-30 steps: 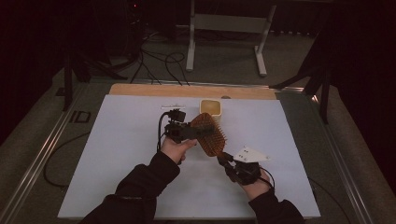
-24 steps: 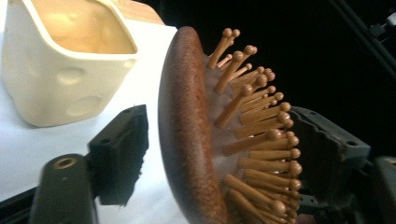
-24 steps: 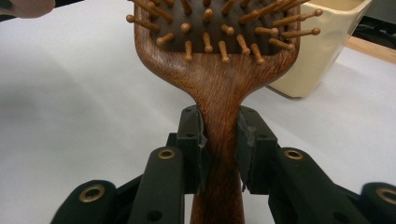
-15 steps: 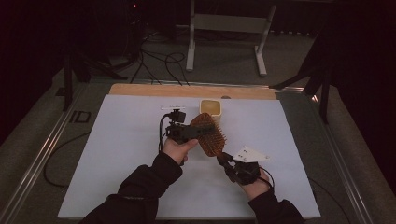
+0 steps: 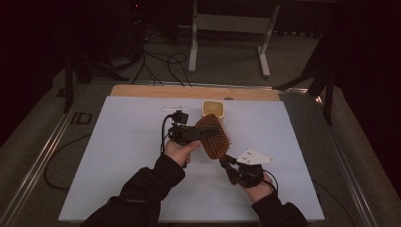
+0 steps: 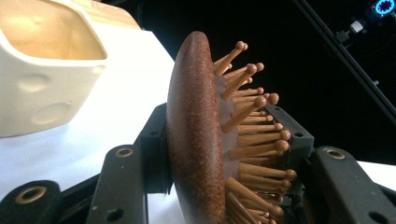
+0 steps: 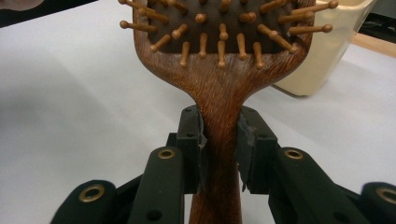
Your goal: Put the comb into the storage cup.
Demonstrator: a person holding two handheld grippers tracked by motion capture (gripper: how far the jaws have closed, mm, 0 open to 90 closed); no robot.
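Table point(image 5: 118, 189): I see a white sheet over it, a wooden strip along the far edge, cables and a stand on the floor beyond.
Cup point(image 5: 213, 108): cream, square-mouthed, just behind the brush; nothing else crowds my grippers.
Brush point(image 5: 212, 136): wooden paddle brush held above mid-table, tilted, pins facing right, handle pointing toward the person.
Left hand point(image 5: 178, 151): sleeve comes in from bottom left, wrist raised.
Left gripper point(image 5: 198, 134): I see its jaws closed across the brush head, one on the back, one among the pins.
Right gripper point(image 5: 226, 162): lower, near the person; its jaws pinch the handle neck from both sides.
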